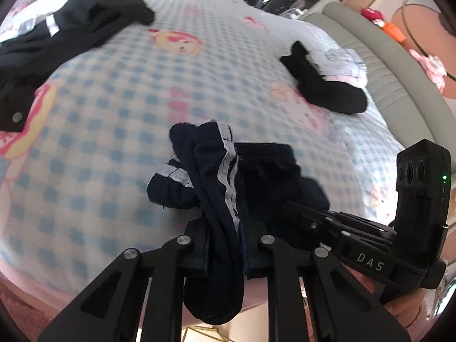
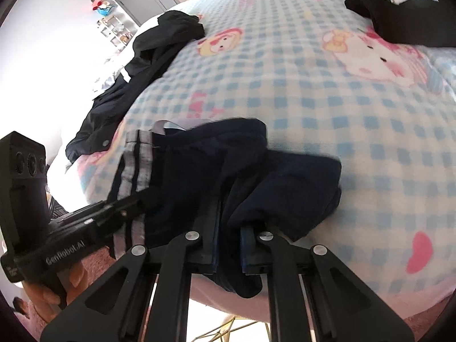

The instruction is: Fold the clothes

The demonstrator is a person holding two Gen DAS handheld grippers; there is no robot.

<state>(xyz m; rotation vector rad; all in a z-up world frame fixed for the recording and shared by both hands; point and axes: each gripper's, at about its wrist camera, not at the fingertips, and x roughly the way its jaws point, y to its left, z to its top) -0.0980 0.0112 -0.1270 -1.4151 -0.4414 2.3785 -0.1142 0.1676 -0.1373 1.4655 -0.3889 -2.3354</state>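
A navy garment with white side stripes (image 1: 268, 171) (image 2: 199, 154) lies bunched near the front edge of the bed. My left gripper (image 1: 225, 242) is shut on a twisted fold of it, and the cloth hangs down between the fingers. My right gripper (image 2: 228, 245) is shut on another fold of the same garment, just to the right. In the left wrist view the right gripper (image 1: 296, 211) reaches in from the right onto the dark cloth. The left gripper (image 2: 136, 199) enters the right wrist view from the left by the striped hem.
The bed has a blue-and-white checked cover with cartoon prints (image 1: 142, 85) (image 2: 313, 99). A black jacket (image 1: 85, 20) (image 2: 148, 57) lies at the far left. Another black garment (image 1: 322, 85) (image 2: 399, 14) lies on a pale printed cloth at the far right. A grey padded bed edge (image 1: 370, 42) runs behind it.
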